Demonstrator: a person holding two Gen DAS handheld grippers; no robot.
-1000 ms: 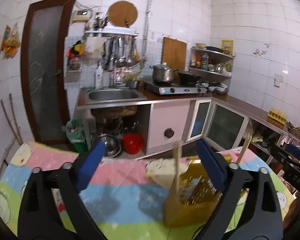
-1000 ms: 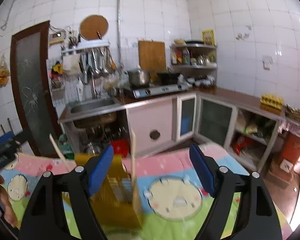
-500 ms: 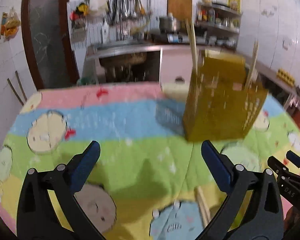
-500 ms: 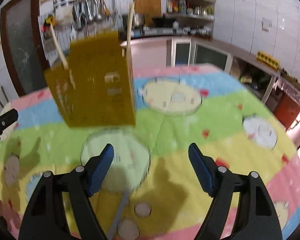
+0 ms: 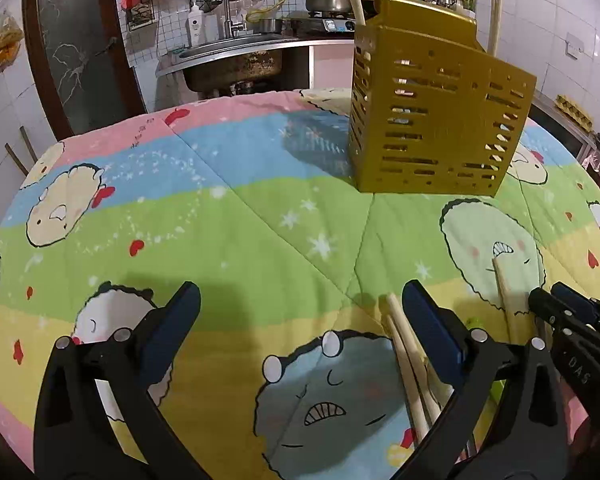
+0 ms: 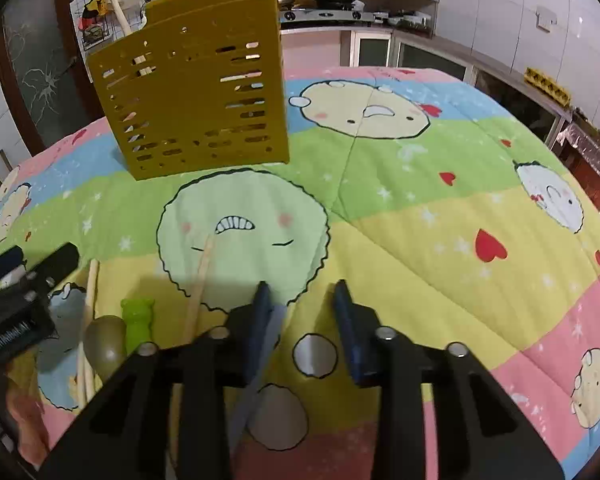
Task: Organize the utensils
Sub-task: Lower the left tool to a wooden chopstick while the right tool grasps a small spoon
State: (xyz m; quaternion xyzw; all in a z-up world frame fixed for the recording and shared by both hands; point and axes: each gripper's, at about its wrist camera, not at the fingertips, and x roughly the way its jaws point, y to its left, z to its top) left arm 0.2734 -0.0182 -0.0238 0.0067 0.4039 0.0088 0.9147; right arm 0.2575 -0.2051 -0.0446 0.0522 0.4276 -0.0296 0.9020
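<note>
The left tool (image 5: 300,316) hovers low over the cartoon-print cloth (image 5: 228,216) covering the bench, its blue-padded jaws spread wide with nothing between them. Two wooden chopsticks (image 5: 406,356) lie on the cloth just beside its right-hand finger, their near ends running under that finger. Another single chopstick (image 5: 504,292) lies a little further right, by the tip of the right tool seen at the frame edge.

The right tool (image 6: 302,298) is also low over the cloth, jaws moderately parted and empty. A grey-blue flat utensil (image 6: 260,364) lies under its left finger; whether they touch cannot be told. To the left lie the single chopstick (image 6: 200,280), a green handle (image 6: 138,320), a dark spoon bowl (image 6: 104,344) and the pair of chopsticks (image 6: 90,304).

The yellow slotted utensil holder (image 5: 436,116) stands upright further back on the cloth, well apart from both tools, with chopsticks (image 5: 494,20) standing in it.
</note>
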